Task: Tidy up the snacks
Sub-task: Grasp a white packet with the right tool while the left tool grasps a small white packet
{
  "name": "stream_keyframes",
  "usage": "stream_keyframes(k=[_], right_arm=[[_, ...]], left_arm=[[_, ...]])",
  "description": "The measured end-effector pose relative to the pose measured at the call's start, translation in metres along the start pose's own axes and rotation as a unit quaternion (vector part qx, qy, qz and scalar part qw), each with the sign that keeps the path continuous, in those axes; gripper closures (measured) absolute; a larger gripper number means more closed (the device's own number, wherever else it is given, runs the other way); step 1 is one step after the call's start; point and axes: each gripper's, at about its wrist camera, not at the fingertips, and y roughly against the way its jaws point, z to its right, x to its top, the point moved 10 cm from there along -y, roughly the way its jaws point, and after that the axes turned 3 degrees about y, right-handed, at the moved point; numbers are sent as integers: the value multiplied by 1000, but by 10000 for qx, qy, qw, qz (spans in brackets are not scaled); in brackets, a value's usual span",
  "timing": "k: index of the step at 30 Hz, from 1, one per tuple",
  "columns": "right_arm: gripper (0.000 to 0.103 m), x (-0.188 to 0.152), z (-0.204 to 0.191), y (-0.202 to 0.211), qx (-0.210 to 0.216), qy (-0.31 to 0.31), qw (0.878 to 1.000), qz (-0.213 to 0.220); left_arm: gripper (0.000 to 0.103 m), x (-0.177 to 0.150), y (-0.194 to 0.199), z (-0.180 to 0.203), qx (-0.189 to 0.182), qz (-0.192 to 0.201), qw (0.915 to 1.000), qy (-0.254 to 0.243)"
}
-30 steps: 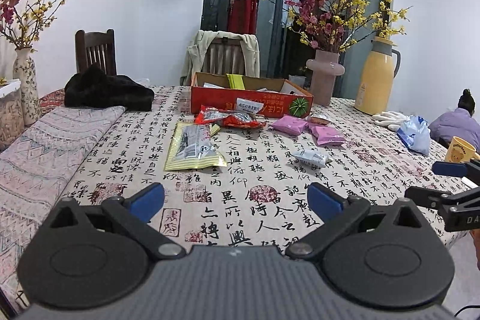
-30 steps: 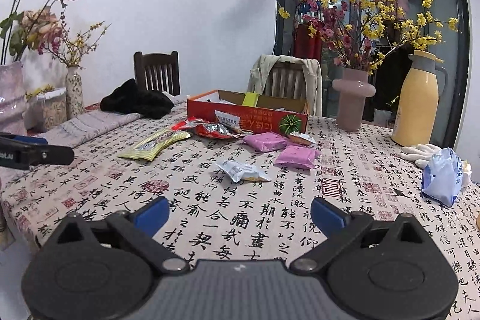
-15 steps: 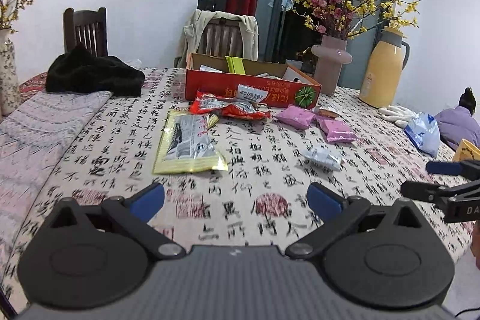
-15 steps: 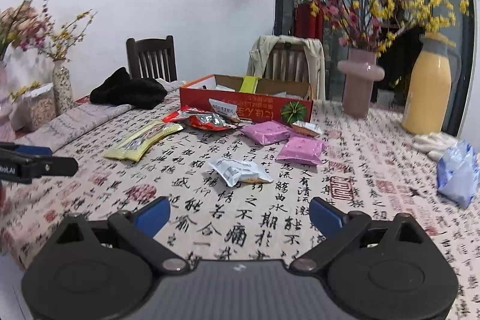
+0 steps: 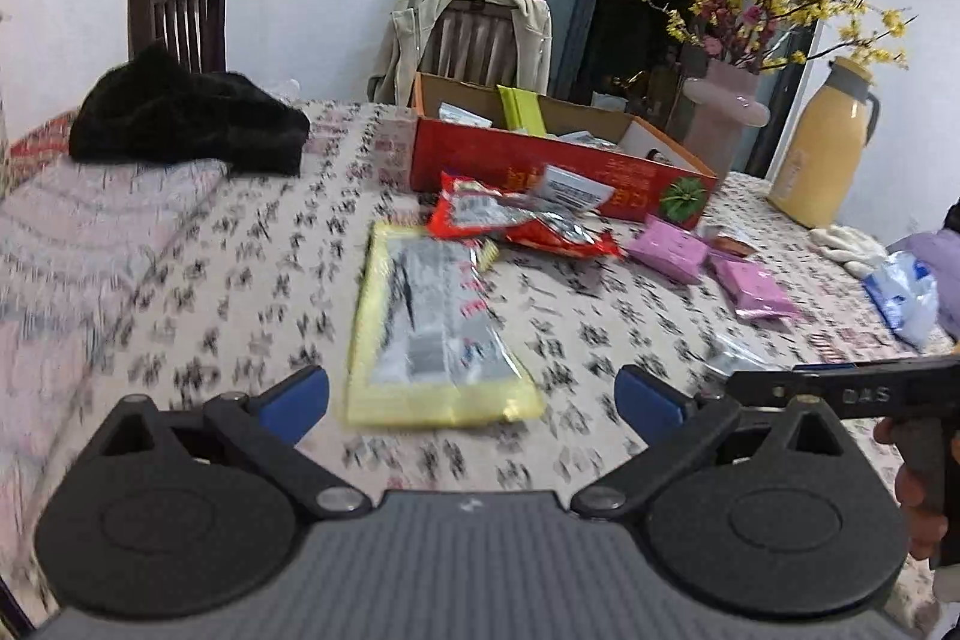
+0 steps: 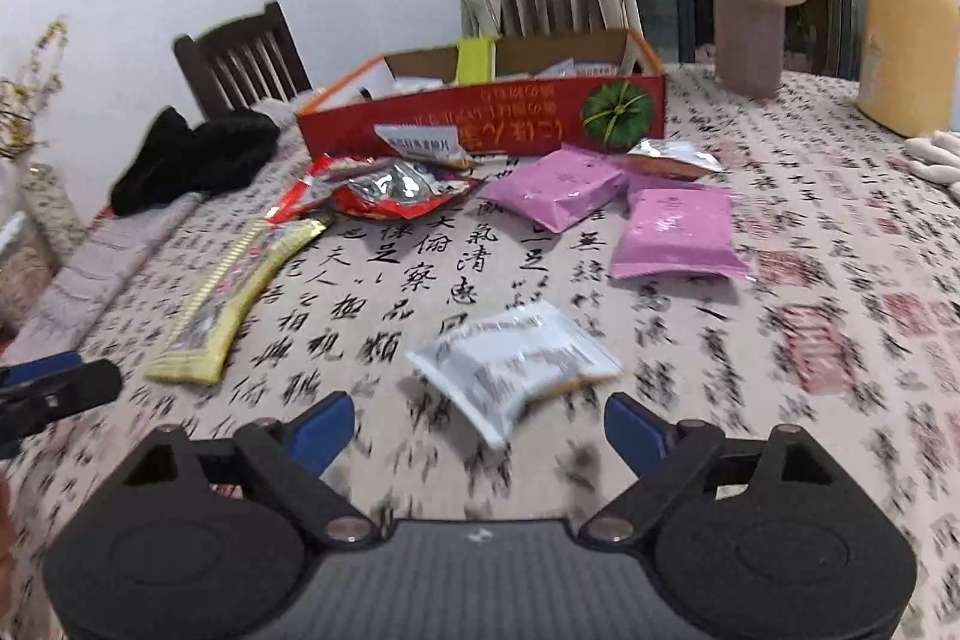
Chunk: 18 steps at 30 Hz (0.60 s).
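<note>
Snacks lie scattered on a tablecloth printed with black characters, in front of a red cardboard box (image 5: 528,154) (image 6: 480,124) holding a few packets. My left gripper (image 5: 471,397) is open just short of a long yellow packet (image 5: 432,328). Behind that packet lies a red and silver bag (image 5: 516,220). My right gripper (image 6: 477,427) hovers at a white packet (image 6: 516,364); its jaws are closing, the pads not touching the packet. Two pink packets (image 6: 555,190) (image 6: 675,235) lie farther back, with the yellow packet (image 6: 234,292) to their left.
A black cloth (image 5: 186,118) sits at the table's back left. A pink vase (image 5: 720,112) and a yellow jug (image 5: 822,160) stand at the back right, a blue plastic bag (image 5: 906,298) near the right edge. Chairs stand behind the table.
Both grippers have moved forward over the table and tilted down. The yellow packet now lies just ahead of the left fingers, the white packet just ahead of the right ones. The right jaws have narrowed slightly.
</note>
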Motion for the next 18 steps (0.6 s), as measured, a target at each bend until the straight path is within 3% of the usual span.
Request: stream_keyframes(k=[4,6,11,15,18], right_arm=[[27,12,-3,-30,-354,300,9989,-114],[50,14,-3,-34,-549,612,9966,-30],[55,16,1,-28,-431,825,9957,28],[55,30,16,-12,-373,766,9959,295],[55,45,31,-2,-294,657,9960,533]], left_arm=[[0,18,-17,0,64,34,9998,-199],[0,26,-27,1,86,4,9995,-304],[0,53,-60,20,84,8,9990,-447],[0,80,-95,52,43,175,9956,-924],[1,89,-128,74,-20,36,9932,-1163]])
